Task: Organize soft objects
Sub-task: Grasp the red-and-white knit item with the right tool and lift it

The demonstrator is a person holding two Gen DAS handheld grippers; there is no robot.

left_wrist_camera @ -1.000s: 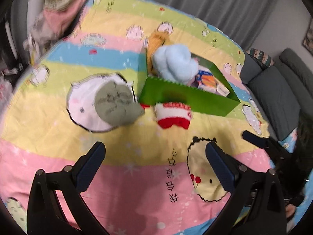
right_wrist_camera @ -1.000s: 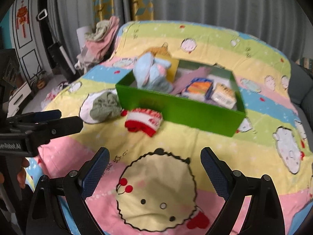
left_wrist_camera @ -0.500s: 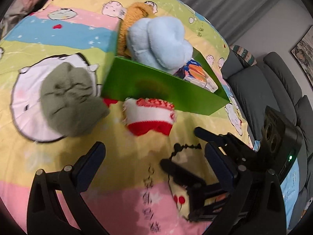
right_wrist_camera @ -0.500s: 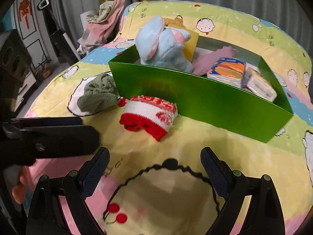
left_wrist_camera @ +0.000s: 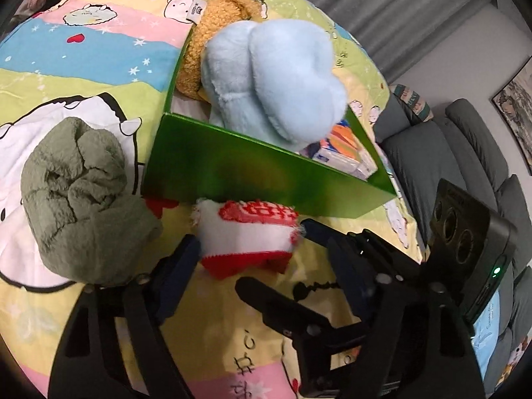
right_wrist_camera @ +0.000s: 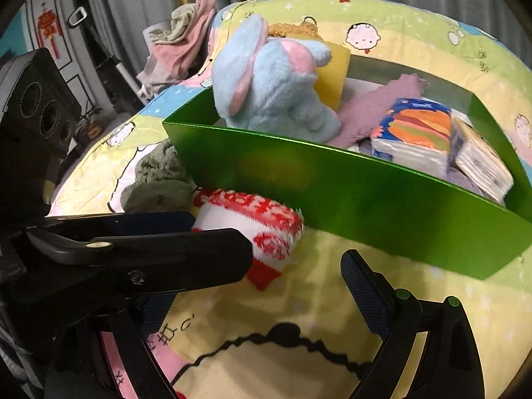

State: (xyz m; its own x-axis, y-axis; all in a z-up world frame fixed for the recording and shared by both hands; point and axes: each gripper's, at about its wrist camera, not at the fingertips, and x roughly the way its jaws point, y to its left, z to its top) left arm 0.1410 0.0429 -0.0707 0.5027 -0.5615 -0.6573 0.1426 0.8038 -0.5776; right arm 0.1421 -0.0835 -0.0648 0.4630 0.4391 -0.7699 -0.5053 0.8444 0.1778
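A red and white knitted soft piece (left_wrist_camera: 246, 236) (right_wrist_camera: 262, 226) lies on the bedspread against the front wall of the green box (left_wrist_camera: 266, 173) (right_wrist_camera: 365, 199). My left gripper (left_wrist_camera: 266, 256) (right_wrist_camera: 219, 237) straddles it with its jaws closing. The left pad touches the white side and the right pad stands clear. My right gripper (right_wrist_camera: 259, 299) (left_wrist_camera: 272, 254) is open just short of the same piece, crossing the left one. An olive green cloth (left_wrist_camera: 79, 193) (right_wrist_camera: 159, 179) lies crumpled to the left. A light blue plush (left_wrist_camera: 272, 76) (right_wrist_camera: 276, 93) sits in the box.
The box also holds a brown plush (left_wrist_camera: 216, 26), a yellow sponge (right_wrist_camera: 332, 73), a mauve cloth (right_wrist_camera: 375, 106) and tissue packs (left_wrist_camera: 339, 153) (right_wrist_camera: 419, 133). A grey sofa (left_wrist_camera: 432, 153) stands right of the bed. Clothes (right_wrist_camera: 183, 43) are piled past the far left corner.
Both grippers have come forward and down onto the red and white piece. The left jaws have narrowed around it. The right gripper has moved in until it crosses the left one.
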